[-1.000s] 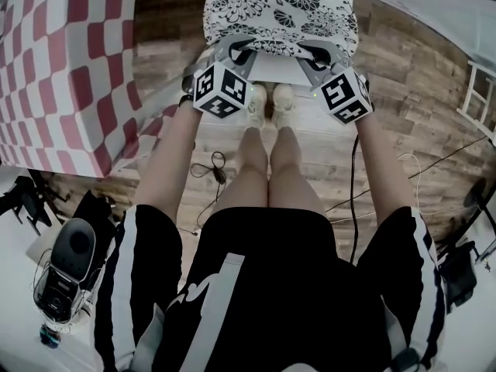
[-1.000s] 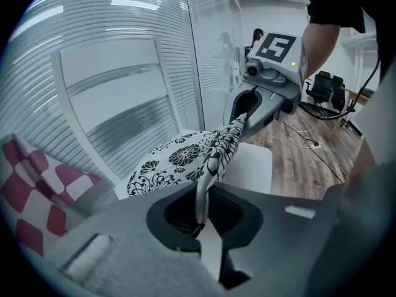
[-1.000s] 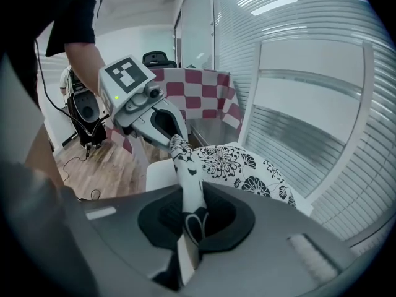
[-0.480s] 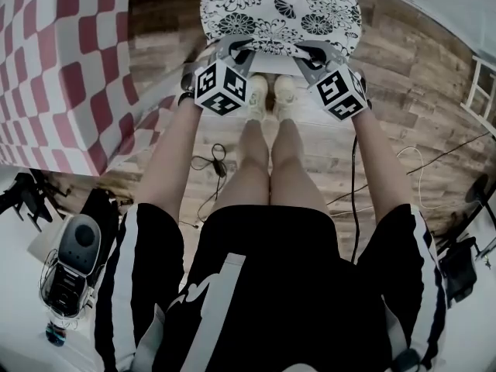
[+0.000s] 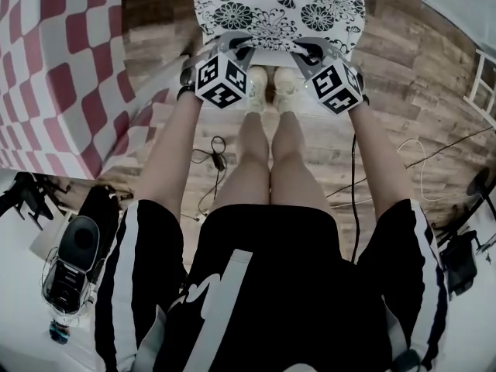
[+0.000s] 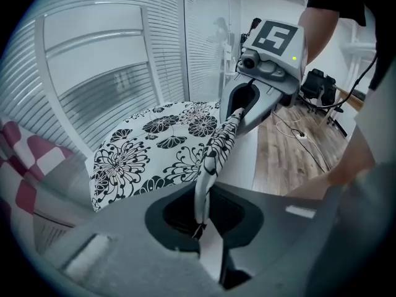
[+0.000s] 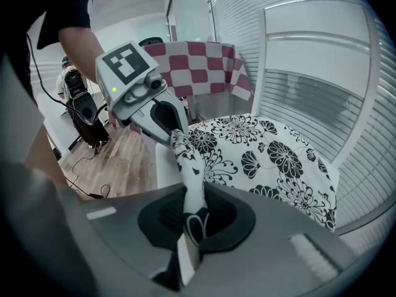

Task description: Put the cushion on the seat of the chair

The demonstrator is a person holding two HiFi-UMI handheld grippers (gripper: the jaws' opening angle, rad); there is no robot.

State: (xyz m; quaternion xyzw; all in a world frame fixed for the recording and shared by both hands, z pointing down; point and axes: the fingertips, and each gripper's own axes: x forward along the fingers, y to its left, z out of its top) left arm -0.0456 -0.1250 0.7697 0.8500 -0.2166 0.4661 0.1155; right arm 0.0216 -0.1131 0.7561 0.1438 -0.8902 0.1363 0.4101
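The cushion [image 5: 279,10], white with black flowers, lies over the white chair seat [image 5: 271,57] at the top of the head view. My left gripper [image 5: 235,46] is shut on its near edge at the left, and my right gripper [image 5: 308,49] is shut on the same edge at the right. In the left gripper view the cushion [image 6: 154,144] spreads over the seat [image 6: 241,159], with a fold of its hem pinched in my left gripper [image 6: 201,228]. The right gripper view shows the cushion [image 7: 272,159] and its hem clamped in my right gripper [image 7: 192,224]. The chair's slatted back [image 7: 309,60] rises behind.
A red-and-white checked cloth [image 5: 54,68] hangs at the left. The person's feet [image 5: 267,90] stand at the seat's front edge. Cables [image 5: 213,161] trail over the wooden floor, and a grey device [image 5: 74,258] sits at the lower left.
Both grippers have sunk and moved away from the body with the cushion, which now lies lower over the seat. Both grips on the hem are unchanged.
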